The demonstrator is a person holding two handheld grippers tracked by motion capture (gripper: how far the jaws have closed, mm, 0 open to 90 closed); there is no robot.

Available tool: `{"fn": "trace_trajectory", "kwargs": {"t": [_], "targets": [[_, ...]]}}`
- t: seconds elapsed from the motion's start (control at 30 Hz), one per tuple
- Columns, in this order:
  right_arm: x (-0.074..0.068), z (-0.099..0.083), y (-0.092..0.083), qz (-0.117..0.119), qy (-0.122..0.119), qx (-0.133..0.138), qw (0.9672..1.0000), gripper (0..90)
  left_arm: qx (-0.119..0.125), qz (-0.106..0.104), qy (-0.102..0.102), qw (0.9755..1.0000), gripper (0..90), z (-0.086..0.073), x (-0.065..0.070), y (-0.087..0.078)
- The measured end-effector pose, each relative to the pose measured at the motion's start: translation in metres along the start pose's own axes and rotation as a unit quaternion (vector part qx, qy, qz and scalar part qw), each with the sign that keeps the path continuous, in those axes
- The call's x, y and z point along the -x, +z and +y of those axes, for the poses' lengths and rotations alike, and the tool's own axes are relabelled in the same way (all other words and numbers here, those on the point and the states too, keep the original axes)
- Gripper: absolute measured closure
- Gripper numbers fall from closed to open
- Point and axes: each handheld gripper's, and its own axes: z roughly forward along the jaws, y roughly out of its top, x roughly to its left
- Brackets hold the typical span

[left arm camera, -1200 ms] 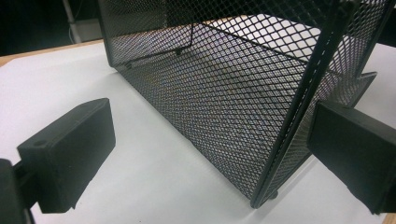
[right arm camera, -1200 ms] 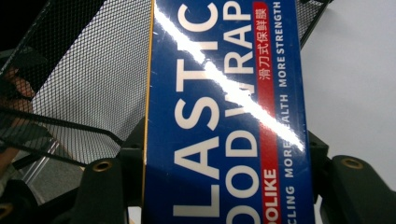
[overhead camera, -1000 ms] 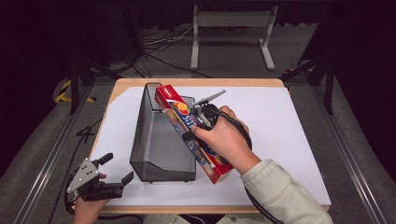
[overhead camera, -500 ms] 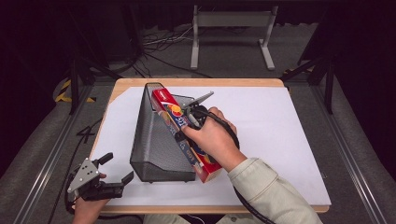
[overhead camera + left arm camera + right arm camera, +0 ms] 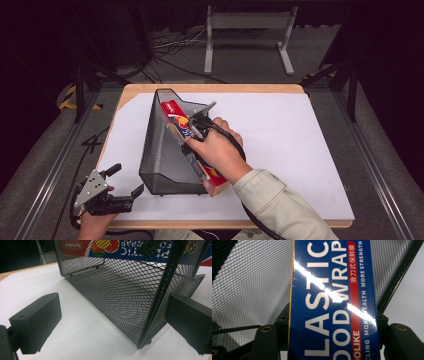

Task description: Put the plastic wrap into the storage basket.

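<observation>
The right tongs (image 5: 196, 126) clamp the plastic-wrap box (image 5: 332, 302) (probably light, stiff, glossy-slick) across its width; the left tongs (image 5: 116, 192) sit apart.

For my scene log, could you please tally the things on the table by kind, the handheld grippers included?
Black mesh file holder: 1
Plastic wrap box: 1
Handheld grippers: 2, left gripper open by the near corner, right gripper shut on the box
Total: 4

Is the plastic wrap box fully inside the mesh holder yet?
No, partly in. The plastic wrap box has its far end inside the mesh holder; its near end sticks out, held by the right gripper.
</observation>
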Motion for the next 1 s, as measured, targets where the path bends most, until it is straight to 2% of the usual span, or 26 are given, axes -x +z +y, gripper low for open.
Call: {"fn": "trace_trajectory", "kwargs": {"t": [0.07, 0.3, 0.4, 0.47, 0.63, 1.0], "targets": [[-0.001, 0.002, 0.003, -0.012, -0.001, -0.007, 0.9999, 40.0, 0.000, 0.000, 0.002, 1.0000, 1.9, 0.000, 0.001, 0.000], [-0.003, 0.007, 0.010, -0.029, 0.007, -0.020, 0.9994, 39.8, -0.002, 0.002, 0.007, 1.0000, 1.9, 0.000, 0.001, 0.000], [-0.003, 0.007, 0.014, -0.034, 0.008, -0.027, 0.9990, 39.7, -0.001, 0.001, 0.005, 1.0000, 1.9, 0.000, 0.001, 0.000], [-0.002, 0.009, 0.018, -0.043, 0.012, -0.042, 0.9981, 39.6, 0.003, 0.000, -0.001, 1.0000, 1.9, 0.000, 0.001, -0.001], [-0.003, 0.011, 0.023, -0.042, 0.011, -0.051, 0.9977, 39.4, 0.000, -0.001, 0.001, 1.0000, 1.9, 0.000, 0.001, 0.000], [-0.006, 0.014, 0.028, -0.058, 0.008, -0.070, 0.9958, 39.0, 0.000, -0.001, -0.003, 1.0000, 2.0, 0.000, 0.000, -0.001]]}}
